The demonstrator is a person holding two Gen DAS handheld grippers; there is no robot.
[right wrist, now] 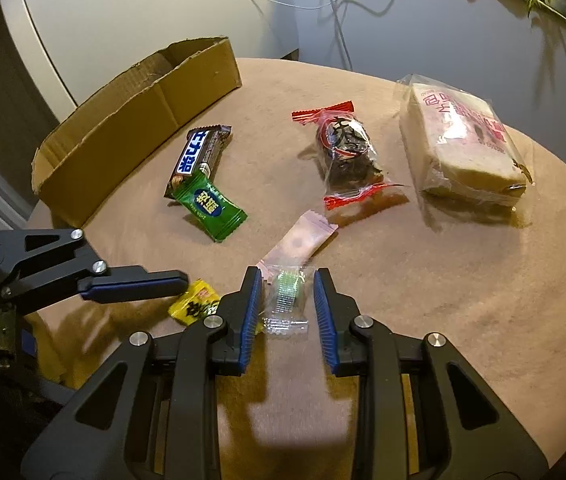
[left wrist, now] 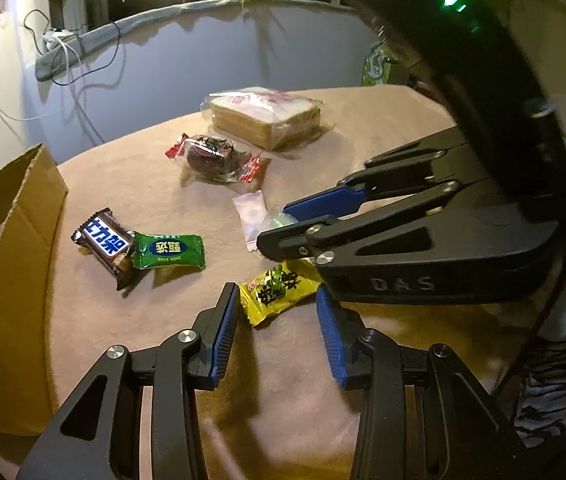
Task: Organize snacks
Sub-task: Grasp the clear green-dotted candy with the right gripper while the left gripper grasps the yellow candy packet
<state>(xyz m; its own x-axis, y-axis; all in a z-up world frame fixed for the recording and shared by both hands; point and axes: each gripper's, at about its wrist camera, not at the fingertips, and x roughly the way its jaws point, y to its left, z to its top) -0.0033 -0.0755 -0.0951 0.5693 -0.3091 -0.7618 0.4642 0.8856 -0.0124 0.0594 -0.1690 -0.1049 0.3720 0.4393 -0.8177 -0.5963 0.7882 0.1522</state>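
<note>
Both tongs are lowered over the near table [right wrist: 423, 264]. Right gripper [right wrist: 287, 300] is set around the clear candy [right wrist: 285, 300], pads not visibly pressing. Left gripper [left wrist: 279, 320] is spread around the yellow packet [left wrist: 279, 288]. Cardboard box [right wrist: 123, 120] is seen far left. Crinkly film could be squeezed out sideways, and the crowded tongs could be knocked together.

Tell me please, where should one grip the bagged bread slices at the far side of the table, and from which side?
Grip the bagged bread slices across the narrow width of the stack, coming from above. The block lies flat on the table, and its long sides stand free. The loose plastic at the ends would probably slip.
</note>
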